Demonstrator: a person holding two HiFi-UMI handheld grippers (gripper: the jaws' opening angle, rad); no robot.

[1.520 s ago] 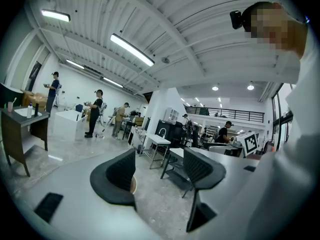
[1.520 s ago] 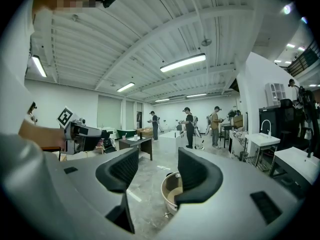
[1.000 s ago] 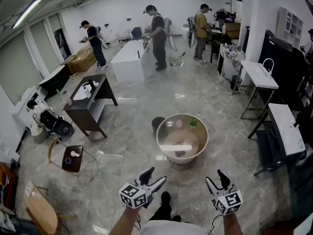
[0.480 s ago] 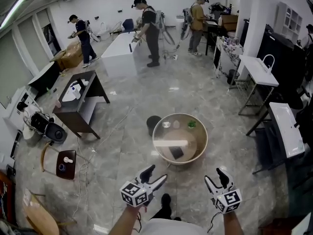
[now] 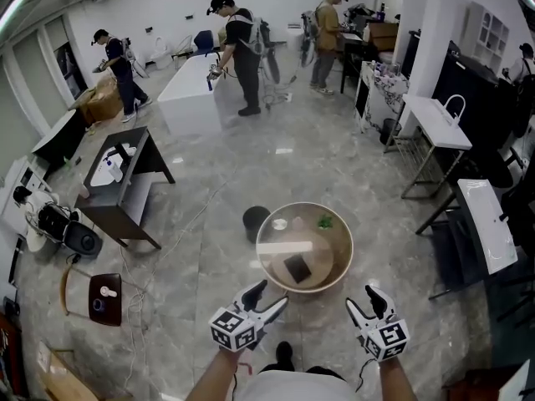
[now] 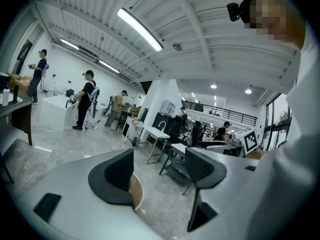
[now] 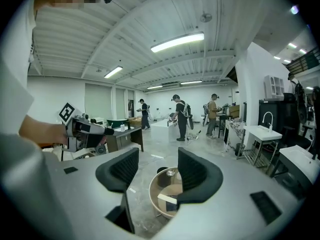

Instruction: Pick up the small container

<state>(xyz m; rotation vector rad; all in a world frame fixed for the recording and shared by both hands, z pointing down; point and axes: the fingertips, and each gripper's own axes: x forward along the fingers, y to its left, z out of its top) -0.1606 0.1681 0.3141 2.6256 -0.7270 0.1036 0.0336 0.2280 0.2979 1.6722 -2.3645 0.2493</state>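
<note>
Mostly the grey stone floor (image 5: 334, 174) fills the head view, its edges bent and cut off by the lens. Three people (image 5: 238, 53) stand far off at twelve o'clock, too small to tell what they handle. A dark side table (image 5: 125, 182) stands at ten o'clock, and white basins on stands (image 5: 439, 124) at two. At twelve o'clock from both grippers sits a round beige tub (image 5: 338, 253), with a black bin (image 5: 253, 221) just beside its rim at ten o'clock. Inside the tub lie a white strip (image 5: 284, 247), a dark square (image 5: 298, 266) and a green bit (image 5: 324, 221). At the tub's eleven o'clock sits the small container (image 5: 279, 223), pale and blurred. The left gripper (image 5: 269, 297) and right gripper (image 5: 364, 301) hover short of the tub, each with jaws apart and nothing between them.
</note>
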